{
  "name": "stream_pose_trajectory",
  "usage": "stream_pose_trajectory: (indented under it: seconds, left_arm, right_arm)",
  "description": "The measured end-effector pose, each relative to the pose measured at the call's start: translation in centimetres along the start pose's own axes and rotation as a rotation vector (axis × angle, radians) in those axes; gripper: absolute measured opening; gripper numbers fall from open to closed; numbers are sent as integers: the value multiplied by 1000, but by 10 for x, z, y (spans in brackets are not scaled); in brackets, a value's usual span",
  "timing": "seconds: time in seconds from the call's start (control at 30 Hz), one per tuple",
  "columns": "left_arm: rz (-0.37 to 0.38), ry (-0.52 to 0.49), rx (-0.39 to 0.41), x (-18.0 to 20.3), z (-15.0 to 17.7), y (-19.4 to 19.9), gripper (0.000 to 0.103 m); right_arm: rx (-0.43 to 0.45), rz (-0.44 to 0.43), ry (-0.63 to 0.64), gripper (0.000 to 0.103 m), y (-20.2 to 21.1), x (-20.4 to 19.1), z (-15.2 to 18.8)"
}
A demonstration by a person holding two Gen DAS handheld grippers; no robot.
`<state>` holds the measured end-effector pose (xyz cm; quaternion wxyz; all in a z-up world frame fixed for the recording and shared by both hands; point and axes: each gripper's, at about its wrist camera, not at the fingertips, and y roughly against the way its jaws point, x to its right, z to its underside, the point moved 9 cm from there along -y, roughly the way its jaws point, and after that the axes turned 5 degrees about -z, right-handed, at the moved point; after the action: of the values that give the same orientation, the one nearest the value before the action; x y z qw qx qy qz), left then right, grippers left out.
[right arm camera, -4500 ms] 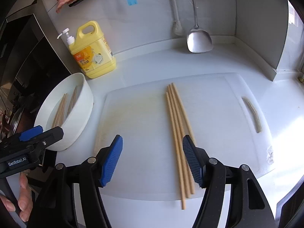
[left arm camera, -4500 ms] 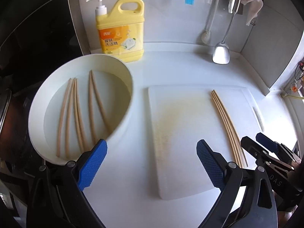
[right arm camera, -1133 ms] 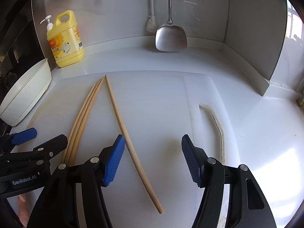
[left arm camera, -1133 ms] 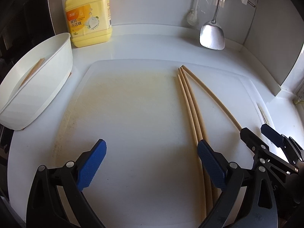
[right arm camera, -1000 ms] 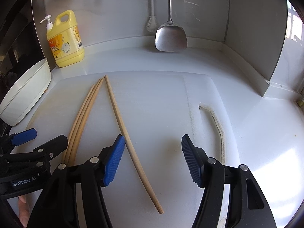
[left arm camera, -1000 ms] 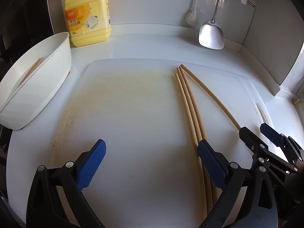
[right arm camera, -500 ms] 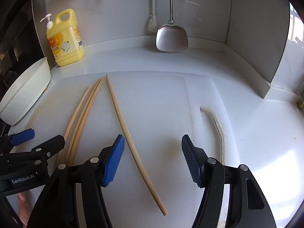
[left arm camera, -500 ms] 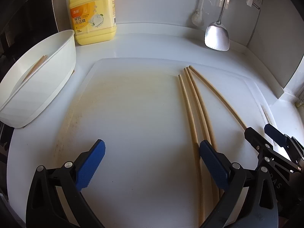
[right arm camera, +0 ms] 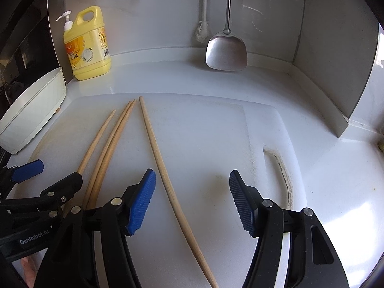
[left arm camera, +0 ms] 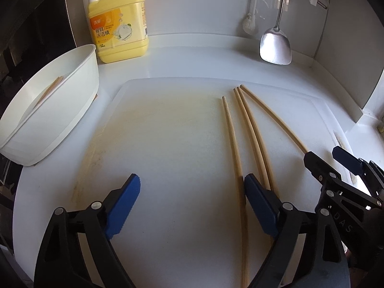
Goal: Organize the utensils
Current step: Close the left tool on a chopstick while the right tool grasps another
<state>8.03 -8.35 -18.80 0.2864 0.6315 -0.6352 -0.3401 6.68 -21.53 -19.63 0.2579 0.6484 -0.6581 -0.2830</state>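
Looks down on a wide white surface (left arm camera: 192, 55) with a big white cutting board (left arm camera: 168, 144) lying on it. Finds a white bowl (left arm camera: 60, 110) just beside the board on the left, with a few chopsticks (left arm camera: 51, 88) inside. Spots a yellow soap bottle (left arm camera: 120, 24) and a shiny spatula (left arm camera: 275, 48) by the back wall.

Counts four more sticks on the board. Half a second ago shows three of them lying snug together. Now shows the left stick (left arm camera: 231, 139) slid away from the middle pair (left arm camera: 252, 132), with a clear gap at the far tips. Leaves the right stick (right arm camera: 156, 151) slanting off alone, as before.

Puts the left tool (left arm camera: 192, 192) low over the board, wide open, holding nothing. Has its right finger (left arm camera: 259, 201) right against the near part of the left stick, so looks like a nudge from there. Puts the right tool (right arm camera: 192, 184) wide open too, holding nothing, with the lone right stick running between its fingers, nearer the left one.

Seems to mean easier picking, one stick at a time. Still leaves all four sticks waiting on the board, not yet put away.
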Motion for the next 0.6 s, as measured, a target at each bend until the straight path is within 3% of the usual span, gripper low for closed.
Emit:
stream_pose_trajectory:
  seconds: [0.13,0.23,0.3,0.4,0.6]
  left_arm:
    - [21,-25,15,9,-1,4,65]
    - [33,-31,12,11,-4,5,48]
    - [38,-33,13,11,-5,5,29]
    - [44,-47,14,12,-5,6,10]
    - [61,-35,7,9,-1,9,7]
  right_arm:
    - [5,-20,18,56,-2,-4,-3]
    - [4,-39,47,41,-2,-10,-5]
    - [4,-51,67,30,-1,-16,-5]
    - [10,-53,110,10,1,-26,-3]
    - [16,-67,89,6,8,-28,2]
